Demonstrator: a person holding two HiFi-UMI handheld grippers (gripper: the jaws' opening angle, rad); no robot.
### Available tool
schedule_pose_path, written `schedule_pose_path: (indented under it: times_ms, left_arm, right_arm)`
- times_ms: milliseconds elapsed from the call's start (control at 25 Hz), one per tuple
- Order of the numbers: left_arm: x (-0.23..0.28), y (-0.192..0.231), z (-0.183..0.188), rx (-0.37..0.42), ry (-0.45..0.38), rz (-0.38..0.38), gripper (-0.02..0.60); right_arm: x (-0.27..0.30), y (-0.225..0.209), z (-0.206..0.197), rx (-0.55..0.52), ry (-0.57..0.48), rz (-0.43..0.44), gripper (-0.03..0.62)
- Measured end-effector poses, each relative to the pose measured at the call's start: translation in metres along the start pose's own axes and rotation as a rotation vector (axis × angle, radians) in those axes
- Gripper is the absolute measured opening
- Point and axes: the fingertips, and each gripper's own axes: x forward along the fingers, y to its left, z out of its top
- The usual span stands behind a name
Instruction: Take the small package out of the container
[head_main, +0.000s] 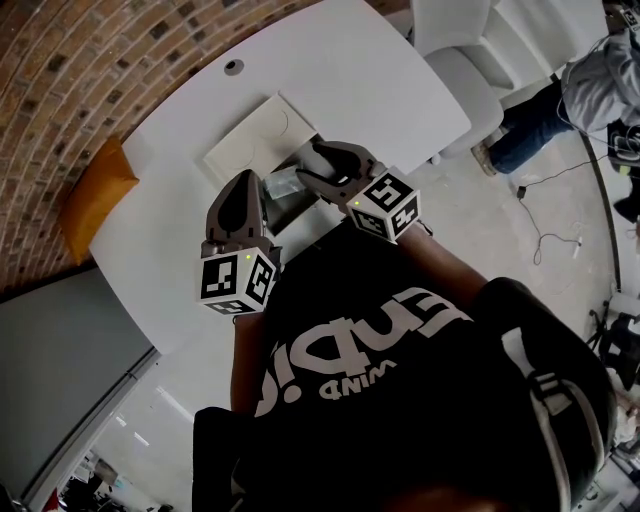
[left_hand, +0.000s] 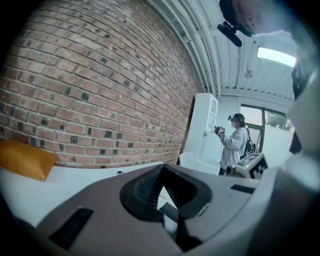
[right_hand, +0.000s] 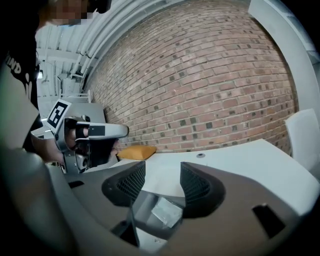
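A grey open container (head_main: 290, 208) stands on the white table (head_main: 380, 80), with its white lid (head_main: 255, 140) lying behind it. Inside lies a small silvery package (right_hand: 166, 212), also seen from above (head_main: 283, 183). My right gripper (right_hand: 162, 182) hovers just over the container (right_hand: 142, 210), jaws wide apart, nothing between the pads. From above, the right gripper (head_main: 305, 160) reaches in from the right. My left gripper (head_main: 255, 190) sits at the container's left side, shut, with what looks like the thin dark wall edge (left_hand: 175, 220) between its jaws (left_hand: 162, 192).
An orange cushion (head_main: 100, 200) lies on the bench at the brick wall. A white chair (head_main: 470, 70) stands at the table's far right. One person (head_main: 590, 80) stands beyond it, and another (left_hand: 235, 145) by a white cabinet. Cables trail on the floor.
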Motion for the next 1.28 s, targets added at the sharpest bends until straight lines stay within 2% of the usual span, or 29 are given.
schedule_pose_path:
  times_ms: [400,640,1080,1280]
  left_arm:
    - [0.000,0.004,0.000,-0.003,0.001,0.014,0.006]
    - [-0.001,0.009,-0.001,-0.006,0.000,0.025,0.006]
    - [-0.001,0.013,0.002,-0.008,-0.001,0.029,0.006]
    - [-0.001,0.017,0.002,-0.013,0.000,0.034,0.006]
  right_arm:
    - [0.025,-0.012,-0.045,-0.027,0.122,0.004,0.212]
    - [0.044,-0.020,-0.069,-0.007,0.187,0.009,0.212]
    - [0.071,-0.021,-0.121,-0.134,0.399,0.050,0.212]
    - [0.081,-0.022,-0.134,-0.148,0.458,0.053,0.212]
